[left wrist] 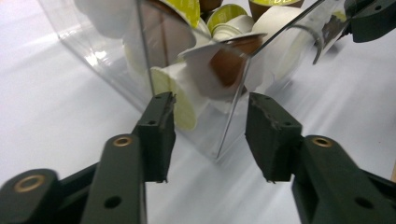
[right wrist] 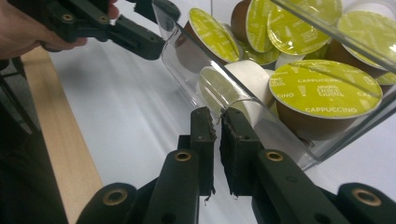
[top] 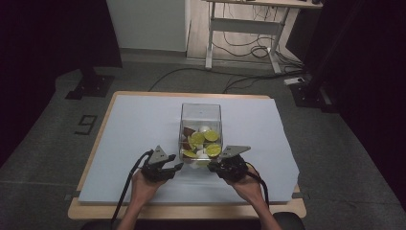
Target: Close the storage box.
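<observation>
Both hands at near edge of table point(top: 95, 143), on white sheet. Left gripper point(top: 165, 167) jaws spread, box corner between them, not touching. Right gripper point(top: 225, 165) jaws pinching rim of clear box point(top: 200, 115), mid-table, holding coffee pods point(top: 211, 136).

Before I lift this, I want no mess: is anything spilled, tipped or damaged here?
Nothing is spilled; the capsules all sit inside the clear box. They lie jumbled at mixed angles. The right gripper has its fingers nearly shut on the box's wall edge; their pads look chipped.
</observation>
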Motion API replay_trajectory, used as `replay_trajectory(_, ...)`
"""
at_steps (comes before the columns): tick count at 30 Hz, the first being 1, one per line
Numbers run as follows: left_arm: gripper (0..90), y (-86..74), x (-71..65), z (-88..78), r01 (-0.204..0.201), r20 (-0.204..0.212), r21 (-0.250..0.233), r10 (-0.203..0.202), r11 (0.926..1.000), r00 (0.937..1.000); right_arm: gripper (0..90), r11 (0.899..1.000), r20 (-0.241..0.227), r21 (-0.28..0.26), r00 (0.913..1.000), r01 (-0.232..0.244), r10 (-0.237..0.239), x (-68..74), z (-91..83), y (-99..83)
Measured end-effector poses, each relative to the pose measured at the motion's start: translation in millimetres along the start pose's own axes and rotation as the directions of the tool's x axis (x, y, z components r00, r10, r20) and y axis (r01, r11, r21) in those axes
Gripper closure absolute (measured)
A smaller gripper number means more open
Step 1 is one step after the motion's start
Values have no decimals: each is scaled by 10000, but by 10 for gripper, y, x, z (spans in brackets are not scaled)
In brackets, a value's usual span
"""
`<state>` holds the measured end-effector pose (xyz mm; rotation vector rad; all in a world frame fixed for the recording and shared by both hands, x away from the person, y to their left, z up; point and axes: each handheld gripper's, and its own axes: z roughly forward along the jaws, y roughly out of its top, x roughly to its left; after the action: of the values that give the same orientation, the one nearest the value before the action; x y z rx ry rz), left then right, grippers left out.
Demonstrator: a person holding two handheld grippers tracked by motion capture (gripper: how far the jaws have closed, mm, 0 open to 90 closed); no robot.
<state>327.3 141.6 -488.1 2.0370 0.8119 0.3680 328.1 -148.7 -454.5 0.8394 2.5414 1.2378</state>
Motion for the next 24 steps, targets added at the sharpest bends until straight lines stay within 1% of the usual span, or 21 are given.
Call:
replay_trajectory(4, 443, -39, 18, -11, 44, -17, 103, -44, 9999, 10000, 826, 9998, -20, -42, 9998, -187, 187, -26, 17, 14)
replay_trajectory(8, 370, -68, 25, -16, 5, 8, 172, -6, 9999, 10000, 825, 9999, 212, -31, 9997, -117, 118, -42, 45, 42)
replay_trajectory(11, 305, -98, 33, -22, 19, -163, 402, -13, 9992, 9999, 826, 10000, 371, -1, 9993, -74, 74, -58, 63, 64)
replay_trajectory(13, 261, -129, 47, -32, 75, -206, 532, -64, 9986, 9998, 825, 10000, 401, 11, 9992, -43, 43, -68, 70, 74)
replay_trajectory(16, 209, -186, 75, -52, 223, -204, 590, -211, 9980, 9996, 824, 10000, 524, 6, 9986, 44, -44, -72, 82, 84)
replay_trajectory(20, 157, -258, 104, -57, 392, -146, 752, -382, 9964, 9992, 825, 10000, 589, 9, 9983, 26, -27, -88, 96, 93)
replay_trajectory(24, 138, -309, 112, -21, 452, -205, 955, -434, 9944, 9988, 826, 10000, 707, 74, 9975, 32, -37, -98, 114, 108)
